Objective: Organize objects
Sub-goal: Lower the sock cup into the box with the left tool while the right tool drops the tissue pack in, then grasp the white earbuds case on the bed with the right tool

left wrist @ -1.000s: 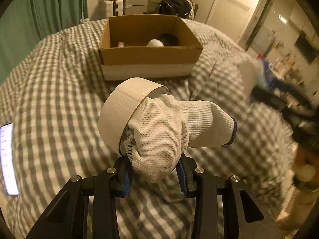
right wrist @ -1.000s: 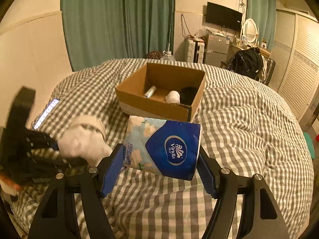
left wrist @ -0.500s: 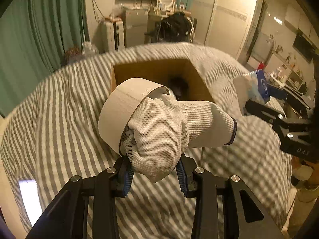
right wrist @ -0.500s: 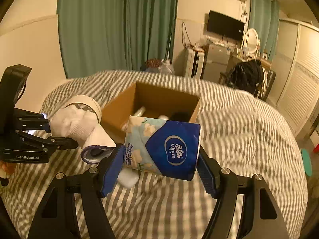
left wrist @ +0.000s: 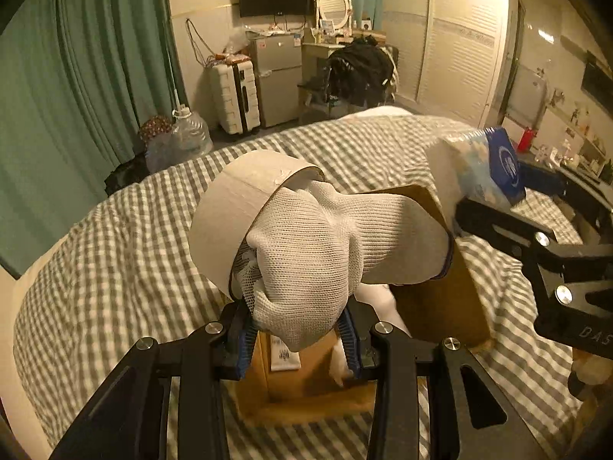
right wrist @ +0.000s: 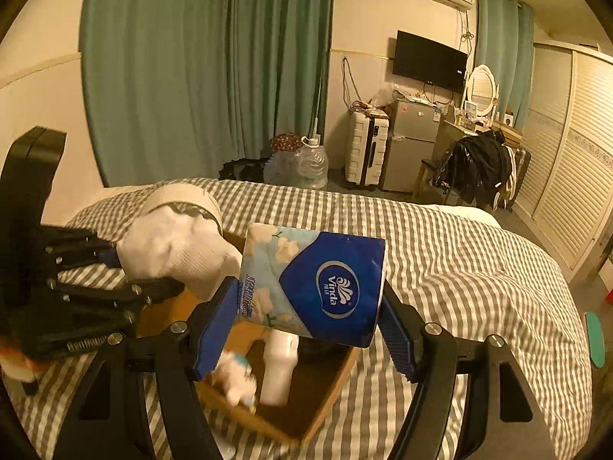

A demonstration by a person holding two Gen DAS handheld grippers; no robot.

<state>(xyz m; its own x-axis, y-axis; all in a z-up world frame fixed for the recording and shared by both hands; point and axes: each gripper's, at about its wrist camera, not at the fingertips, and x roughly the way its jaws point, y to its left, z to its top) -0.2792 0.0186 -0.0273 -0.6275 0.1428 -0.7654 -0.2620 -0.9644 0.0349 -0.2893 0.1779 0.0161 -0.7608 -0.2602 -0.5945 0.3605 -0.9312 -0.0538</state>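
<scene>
Both grippers are showing the same build: matte black angular frames studded with round silver screw heads. The left gripper (left wrist: 297,335) is wearing ribbed blue pads (left wrist: 245,339) inside its fingers, and the right gripper (right wrist: 306,324) is showing broader blue pads (right wrist: 212,329). Pale lettering is running along each black body.

Green curtain (right wrist: 207,69), suitcase (right wrist: 366,147) (white), fridge (right wrist: 412,145).
</scene>
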